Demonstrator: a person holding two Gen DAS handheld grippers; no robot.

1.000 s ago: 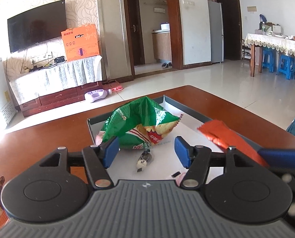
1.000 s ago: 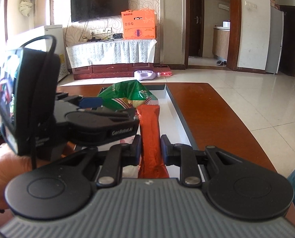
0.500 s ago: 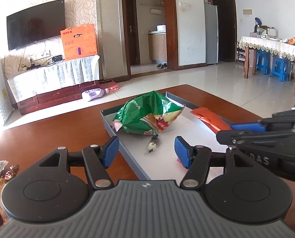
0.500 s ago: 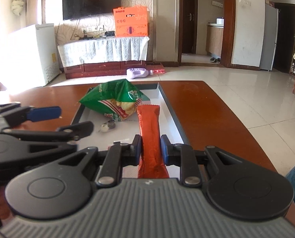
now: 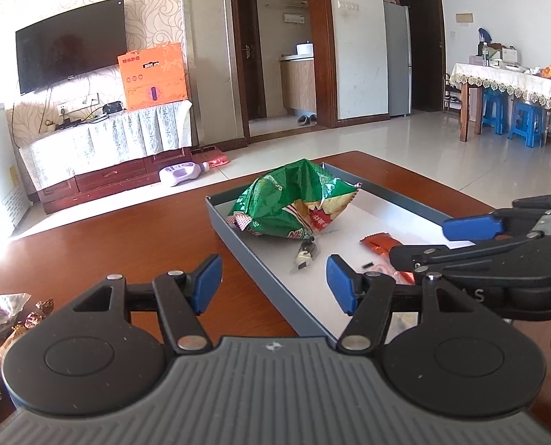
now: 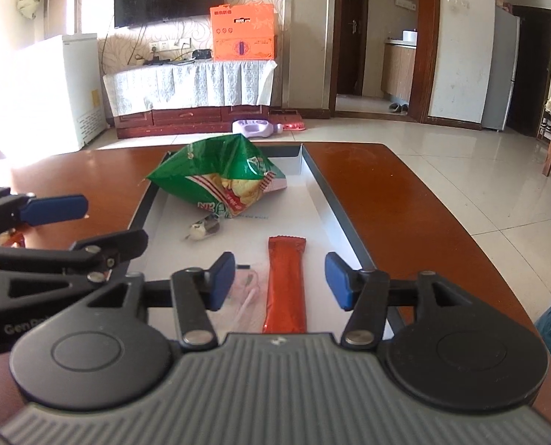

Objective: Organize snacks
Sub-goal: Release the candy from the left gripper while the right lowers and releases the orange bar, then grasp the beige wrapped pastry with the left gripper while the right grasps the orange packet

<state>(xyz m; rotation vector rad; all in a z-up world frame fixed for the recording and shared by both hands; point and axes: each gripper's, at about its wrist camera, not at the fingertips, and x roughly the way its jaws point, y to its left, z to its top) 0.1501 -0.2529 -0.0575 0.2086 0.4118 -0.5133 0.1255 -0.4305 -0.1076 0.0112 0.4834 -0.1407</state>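
My right tongs are opening, the orange snack stick lying released between them toward twelve o'clock; left tongs gape empty.

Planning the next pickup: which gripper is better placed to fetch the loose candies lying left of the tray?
Likely the left gripper: open, empty, with the candies on its side. The right gripper, jaws opening, hovers over the orange packet in the tray.

Reddish wood table mid-frame; grey tray on it centre; wrapped candies lower left edge.
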